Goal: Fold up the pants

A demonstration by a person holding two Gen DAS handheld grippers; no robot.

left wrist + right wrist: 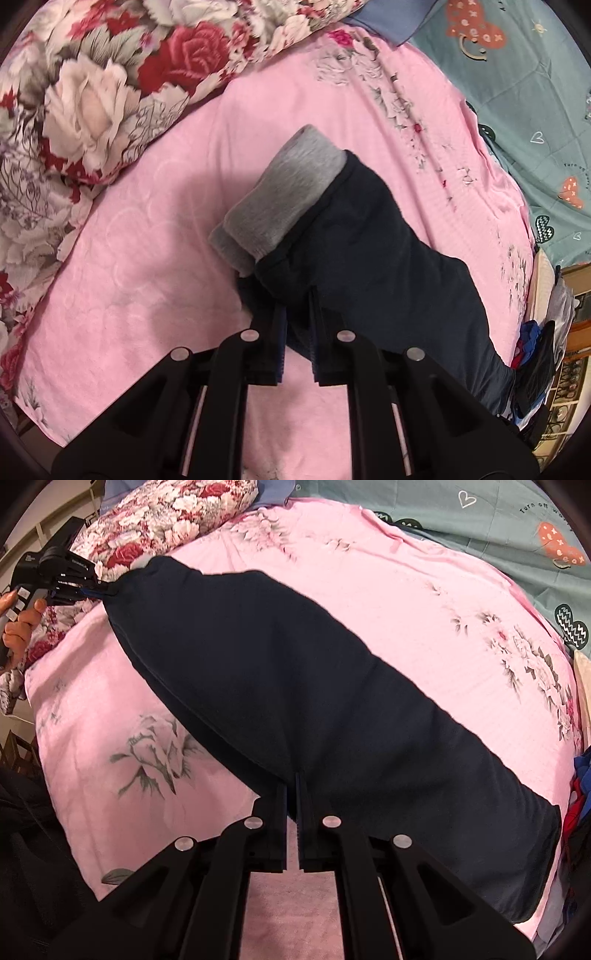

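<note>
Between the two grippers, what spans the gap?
Only the dark pants, stretched from the left gripper to the right gripper above the pink sheet; right wrist view.

A bed carries everything, spread with a pink sheet point(155, 229) printed with pale grey-and-white flowers. Directly on it, ahead of both grippers, lie the dark navy pants point(295, 701), stretched in a long band across the sheet, one end showing a turned-out grey lining point(280, 206). Beyond the left gripper point(297, 321), on its far left, a bulky quilt point(96, 92) with red and cream roses rests on the sheet. Beyond the right gripper point(292, 797), on its far right, a teal blanket point(498, 528) with hearts overlaps the bed's edge.
</note>
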